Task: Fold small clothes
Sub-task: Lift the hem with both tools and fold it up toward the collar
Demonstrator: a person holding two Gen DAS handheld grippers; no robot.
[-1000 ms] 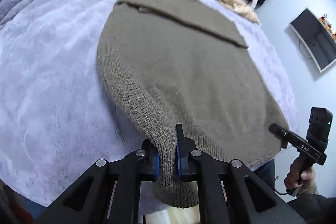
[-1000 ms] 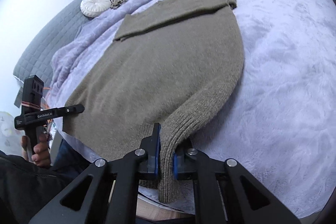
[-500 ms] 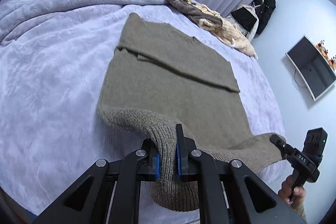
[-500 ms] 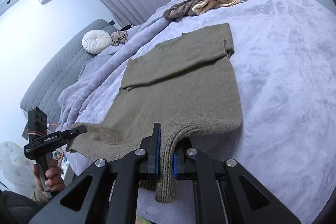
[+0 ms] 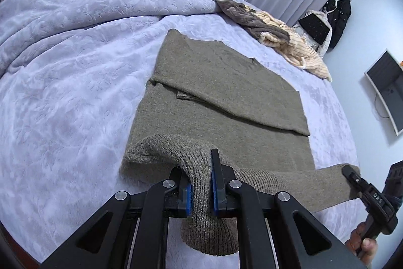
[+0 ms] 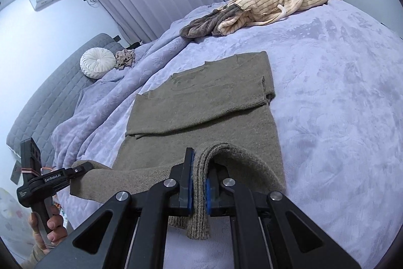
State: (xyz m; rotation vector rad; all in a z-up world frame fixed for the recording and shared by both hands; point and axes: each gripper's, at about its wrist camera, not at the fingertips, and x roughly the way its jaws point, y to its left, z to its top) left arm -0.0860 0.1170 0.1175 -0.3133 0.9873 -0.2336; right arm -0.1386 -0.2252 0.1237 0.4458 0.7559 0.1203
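Note:
An olive-brown knit sweater (image 5: 226,102) lies flat on the lilac bedspread (image 5: 63,82), its sleeves folded across the chest. My left gripper (image 5: 201,178) is shut on the ribbed hem at the sweater's left corner and holds it raised off the bed. The right gripper (image 6: 199,180) is shut on the hem's other corner, also lifted. The hem stretches between the two, curled over the sweater's lower body (image 6: 201,117). Each gripper shows in the other's view: the right gripper (image 5: 352,175) at the far right, the left gripper (image 6: 80,168) at the left, each in a hand.
A heap of striped cream and grey clothes (image 6: 252,9) lies at the bed's far edge. A round white cushion (image 6: 97,62) and a crumpled beige cloth (image 6: 125,58) sit by the grey headboard (image 6: 45,102). A wall screen (image 5: 388,90) hangs on the right.
Both grippers have risen and moved forward over the sweater, carrying the hem corners with them. The hem now stands off the bed, curled over the lower body. Both grips held.

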